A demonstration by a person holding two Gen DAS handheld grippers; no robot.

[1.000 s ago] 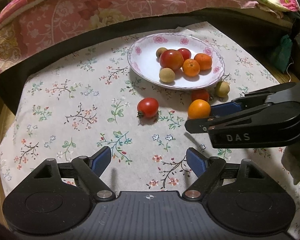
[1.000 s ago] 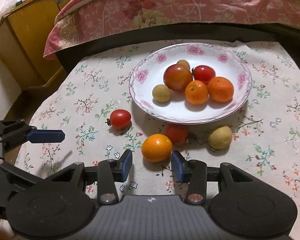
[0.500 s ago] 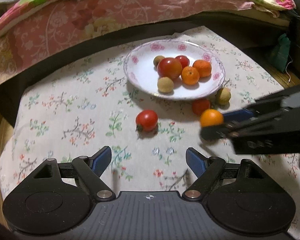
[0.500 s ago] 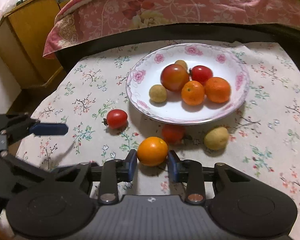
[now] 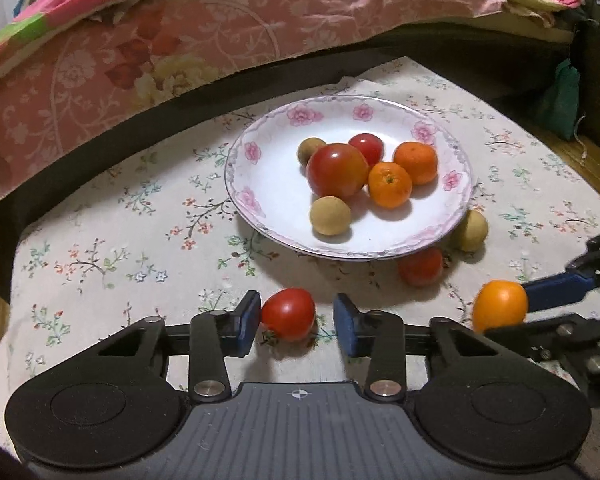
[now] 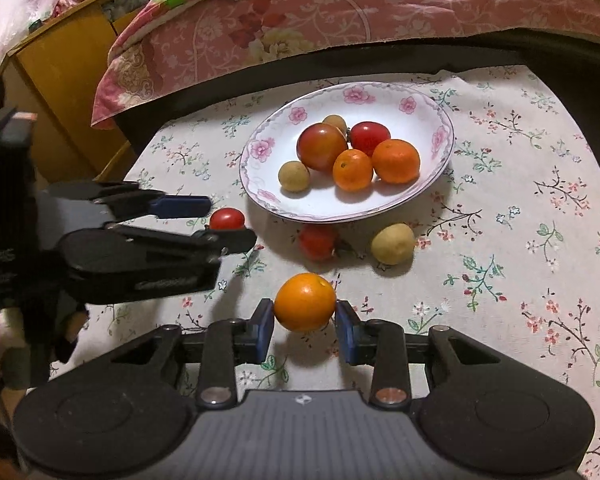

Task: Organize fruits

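A white flowered plate [image 5: 260, 184] [image 6: 428, 104] holds several fruits: tomatoes, oranges and small tan fruits. My right gripper [image 6: 305, 322] is shut on an orange [image 6: 305, 302], which also shows in the left wrist view [image 5: 499, 305], held just above the cloth. My left gripper [image 5: 297, 322] is open with a small red tomato [image 5: 289, 313] [image 6: 227, 218] between its fingers; the left pad touches or nearly touches it, the right one stands apart. Another tomato [image 6: 318, 241] and a tan fruit [image 6: 393, 243] lie on the cloth in front of the plate.
A floral tablecloth [image 5: 120, 240] covers the table. A bed with a pink floral cover [image 5: 180, 40] runs along the far side. A yellow wooden cabinet [image 6: 60, 80] stands at the far left. A green bag [image 5: 562, 100] sits at the far right.
My left gripper has moved forward and narrowed around the small tomato. My right gripper has closed on the orange and lifted it slightly.
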